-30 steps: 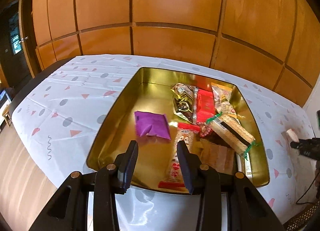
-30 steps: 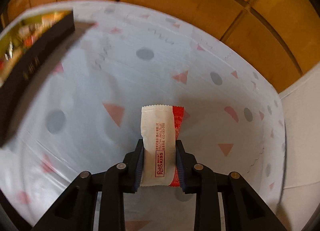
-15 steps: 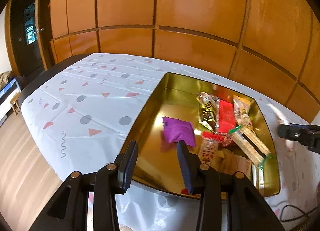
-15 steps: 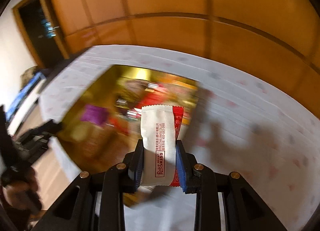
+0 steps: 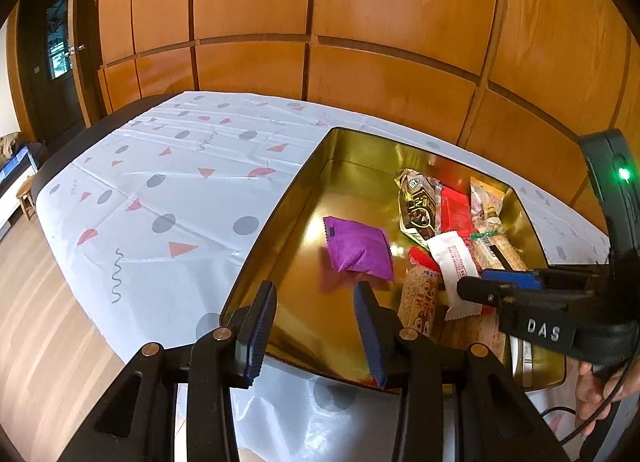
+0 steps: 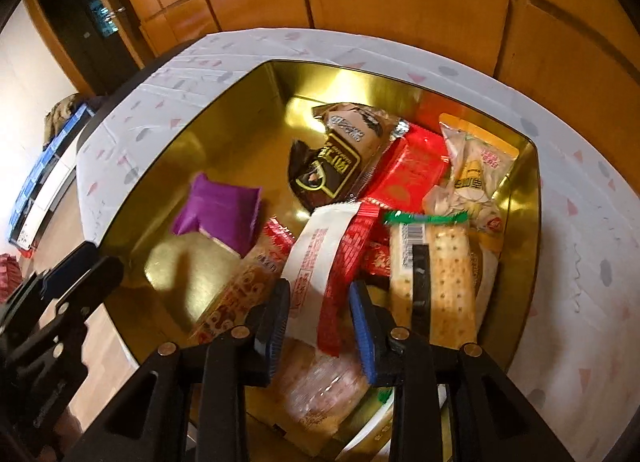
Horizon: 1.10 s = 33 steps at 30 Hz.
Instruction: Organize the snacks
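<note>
White-red pack (image 6: 320, 262) pinched in your right claw (image 6: 320, 314) above the tin (image 6: 192, 122) — release early, it skids off the pile below; left claw (image 5: 316, 318) half-open, empty.

The tin tray (image 6: 520, 262) sits on the bench (image 5: 180, 190), toward its right end. Inside, most snacks crowd the right half (crackers (image 6: 440, 270) nearest), one packet (image 6: 220, 214) lying alone to their left.

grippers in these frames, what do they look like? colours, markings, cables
Both are black plastic frames with brass-coloured pivot screws and ribbed blue pads on the fingers. The right gripper has raised "DAS" lettering on its side, a green light on its housing and a thin black cable trailing below.
</note>
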Motion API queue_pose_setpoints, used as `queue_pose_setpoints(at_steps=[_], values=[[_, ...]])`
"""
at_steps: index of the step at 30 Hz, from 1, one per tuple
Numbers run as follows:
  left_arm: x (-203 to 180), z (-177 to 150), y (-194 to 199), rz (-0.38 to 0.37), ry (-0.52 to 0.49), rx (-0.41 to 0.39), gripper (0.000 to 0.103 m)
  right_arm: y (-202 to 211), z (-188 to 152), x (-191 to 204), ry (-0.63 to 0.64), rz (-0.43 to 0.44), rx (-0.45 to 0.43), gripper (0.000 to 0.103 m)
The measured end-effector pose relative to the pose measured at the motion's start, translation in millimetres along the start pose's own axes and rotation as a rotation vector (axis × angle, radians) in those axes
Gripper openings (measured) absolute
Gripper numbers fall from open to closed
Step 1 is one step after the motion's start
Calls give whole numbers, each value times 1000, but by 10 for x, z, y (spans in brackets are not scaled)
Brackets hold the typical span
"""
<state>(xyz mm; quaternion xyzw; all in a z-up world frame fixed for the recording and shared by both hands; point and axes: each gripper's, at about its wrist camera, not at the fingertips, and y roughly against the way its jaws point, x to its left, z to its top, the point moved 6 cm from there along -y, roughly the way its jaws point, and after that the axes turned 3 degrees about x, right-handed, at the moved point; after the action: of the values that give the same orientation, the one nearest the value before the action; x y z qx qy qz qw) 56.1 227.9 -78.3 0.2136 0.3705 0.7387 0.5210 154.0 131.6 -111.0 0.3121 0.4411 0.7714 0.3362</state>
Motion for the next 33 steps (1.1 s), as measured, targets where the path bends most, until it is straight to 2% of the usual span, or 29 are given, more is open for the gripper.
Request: queue_pose_setpoints(at_steps=[3, 7, 15, 19, 23, 27, 33], values=[[-24, 6, 28, 5, -8, -10, 41, 2, -38, 55, 38, -14, -11, 27], [-49, 7, 64, 3, -13, -17, 41, 31, -44, -8, 7, -3, -23, 27], [-104, 11, 124, -2, -23, -33, 41, 408, -139, -81, -42, -3, -104, 27], [-158, 14, 165, -6, -35, -44, 41, 579, -202, -108, -69, -44, -156, 28], [-240, -2, 226, -21, -45, -53, 41, 744, -334, -175, -106, -91, -201, 35], [-326, -33, 300, -19, -64, -65, 41, 942, -482, -278, -170, -124, -262, 36], [-428, -90, 408, -24, -86, -77, 41, 1141, -695, -341, -200, -191, -339, 49]])
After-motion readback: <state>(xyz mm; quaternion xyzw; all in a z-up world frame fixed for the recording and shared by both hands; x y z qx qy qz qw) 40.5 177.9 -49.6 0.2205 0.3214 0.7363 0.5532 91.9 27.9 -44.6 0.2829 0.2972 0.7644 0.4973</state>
